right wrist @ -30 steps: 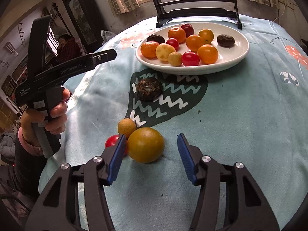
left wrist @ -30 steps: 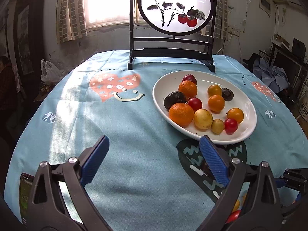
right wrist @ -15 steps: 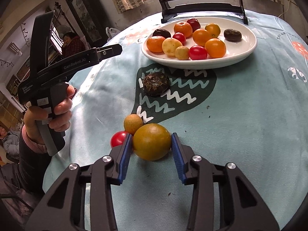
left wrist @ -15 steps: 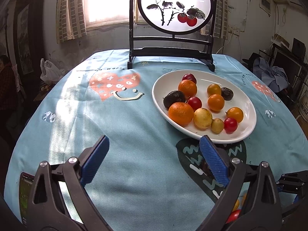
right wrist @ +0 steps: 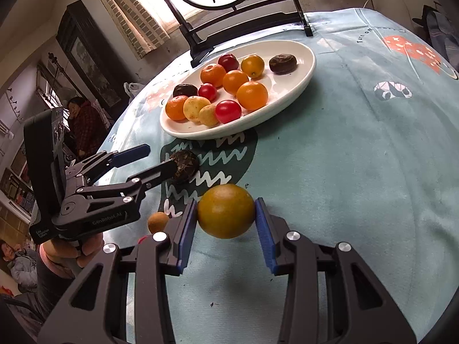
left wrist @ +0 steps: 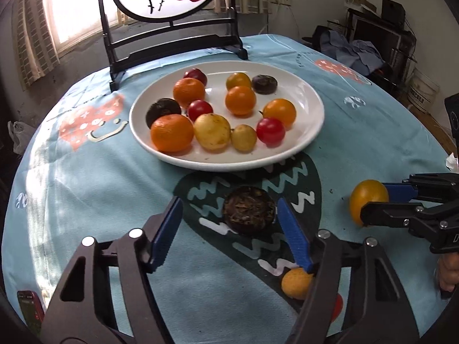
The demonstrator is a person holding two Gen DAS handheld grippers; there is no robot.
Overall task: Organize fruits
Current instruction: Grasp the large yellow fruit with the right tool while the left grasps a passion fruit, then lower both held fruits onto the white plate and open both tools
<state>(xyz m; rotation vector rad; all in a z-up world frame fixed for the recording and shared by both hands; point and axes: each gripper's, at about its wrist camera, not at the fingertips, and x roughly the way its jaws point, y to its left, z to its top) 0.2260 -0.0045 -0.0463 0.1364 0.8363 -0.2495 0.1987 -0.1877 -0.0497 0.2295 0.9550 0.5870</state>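
The right gripper [right wrist: 226, 223] was clamped on the yellow-orange fruit [right wrist: 226, 210], lifted just above the tablecloth [right wrist: 358, 172]. The left gripper [left wrist: 229, 229] had just been closing around the dark wrinkled fruit [left wrist: 249, 213] on the cloth; its right pad was touching, its left pad still apart. The white plate [left wrist: 311, 106] of fruit was just beyond.
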